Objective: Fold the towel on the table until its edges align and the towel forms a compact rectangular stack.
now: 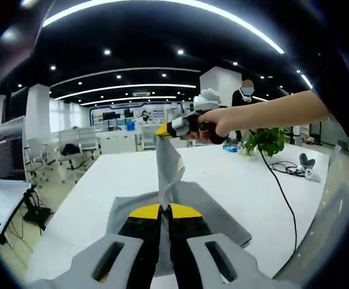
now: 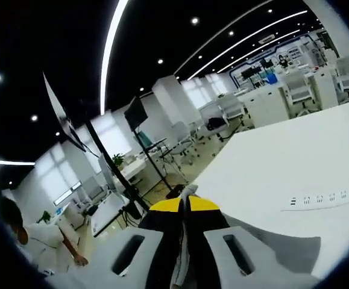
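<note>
The grey towel point(image 1: 177, 198) is pinched by the left gripper point(image 1: 164, 211) and lifted by the clenched right gripper point(image 1: 164, 129) above the white table point(image 1: 234, 174).

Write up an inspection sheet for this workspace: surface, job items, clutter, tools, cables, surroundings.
Surface: white table.
Job's things: grey towel, one part lifted off the table, the rest lying flat.
Clutter: potted plant; small dark device; power strip.
Grippers: left tool shut on towel; right tool shut on towel, held up by a hand.
Cables: black cable trailing across the table.
Surroundings: open office, desks, chairs, ceiling lights.
</note>
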Tool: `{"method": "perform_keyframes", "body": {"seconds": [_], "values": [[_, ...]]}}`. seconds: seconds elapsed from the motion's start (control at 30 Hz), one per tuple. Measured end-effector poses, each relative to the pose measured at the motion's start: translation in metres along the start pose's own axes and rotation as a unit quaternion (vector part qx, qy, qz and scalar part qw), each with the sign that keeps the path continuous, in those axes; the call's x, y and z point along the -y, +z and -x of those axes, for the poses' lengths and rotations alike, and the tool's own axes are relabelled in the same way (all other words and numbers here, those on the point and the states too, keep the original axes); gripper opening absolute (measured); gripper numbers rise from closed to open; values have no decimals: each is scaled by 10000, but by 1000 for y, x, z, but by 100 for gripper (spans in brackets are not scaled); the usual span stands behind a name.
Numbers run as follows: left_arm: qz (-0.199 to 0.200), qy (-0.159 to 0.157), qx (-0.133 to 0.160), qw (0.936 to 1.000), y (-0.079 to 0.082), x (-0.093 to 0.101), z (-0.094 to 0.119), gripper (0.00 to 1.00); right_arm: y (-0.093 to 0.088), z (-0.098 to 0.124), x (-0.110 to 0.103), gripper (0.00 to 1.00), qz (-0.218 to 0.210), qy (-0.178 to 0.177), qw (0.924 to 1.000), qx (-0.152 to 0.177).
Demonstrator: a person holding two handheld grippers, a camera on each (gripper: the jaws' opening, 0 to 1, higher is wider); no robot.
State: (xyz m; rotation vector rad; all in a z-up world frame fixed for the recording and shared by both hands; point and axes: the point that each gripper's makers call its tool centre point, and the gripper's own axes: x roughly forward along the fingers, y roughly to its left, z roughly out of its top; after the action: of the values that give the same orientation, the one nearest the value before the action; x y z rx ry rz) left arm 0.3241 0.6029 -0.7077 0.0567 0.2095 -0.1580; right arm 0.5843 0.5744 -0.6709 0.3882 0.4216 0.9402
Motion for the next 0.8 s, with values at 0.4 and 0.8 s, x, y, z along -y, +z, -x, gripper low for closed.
{"method": "perform_keyframes", "body": {"seconds": [0.4, 0.8], "values": [[400, 359, -107, 9985, -25, -21, 4, 4, -19, -23, 2, 0, -6, 8, 9998, -221], [774, 812, -283, 9933, -60, -46, 9, 4, -56, -54, 6, 0, -29, -26, 9984, -557]]}}
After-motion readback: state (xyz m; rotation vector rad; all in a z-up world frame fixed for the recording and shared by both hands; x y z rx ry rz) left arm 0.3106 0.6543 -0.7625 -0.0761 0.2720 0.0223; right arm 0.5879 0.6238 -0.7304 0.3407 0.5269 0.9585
